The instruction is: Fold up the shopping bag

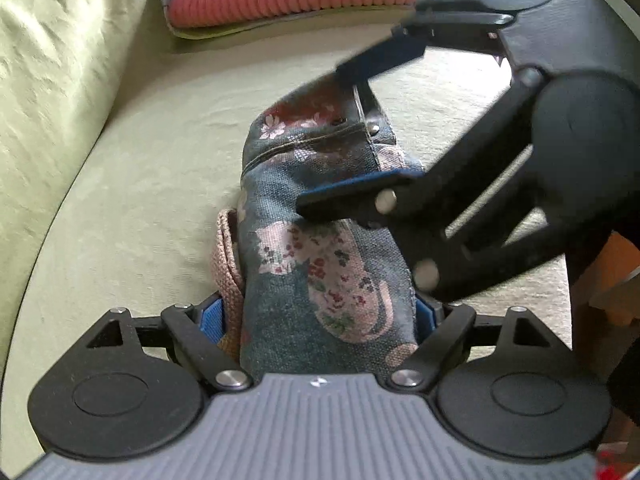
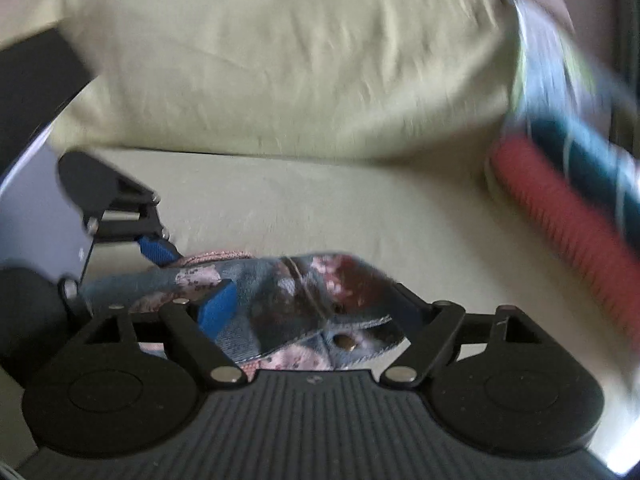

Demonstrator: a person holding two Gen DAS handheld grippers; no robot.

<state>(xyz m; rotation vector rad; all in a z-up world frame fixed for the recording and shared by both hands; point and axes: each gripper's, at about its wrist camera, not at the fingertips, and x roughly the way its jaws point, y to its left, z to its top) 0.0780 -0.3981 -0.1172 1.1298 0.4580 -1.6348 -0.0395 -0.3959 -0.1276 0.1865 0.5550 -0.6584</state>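
Left wrist: both tools seemingly grip the floral bag.

No readable text, labels, brands or numbers anywhere in either view; the floral shopping bag print carries no lettering.

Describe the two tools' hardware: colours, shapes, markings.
Both match. The left tool and right tool have a grey ribbed body with a small white mark, two round black discs at the sides, black linkage bars on silver pins, and blue pads on black fingers. No cables or sleeves are in view.
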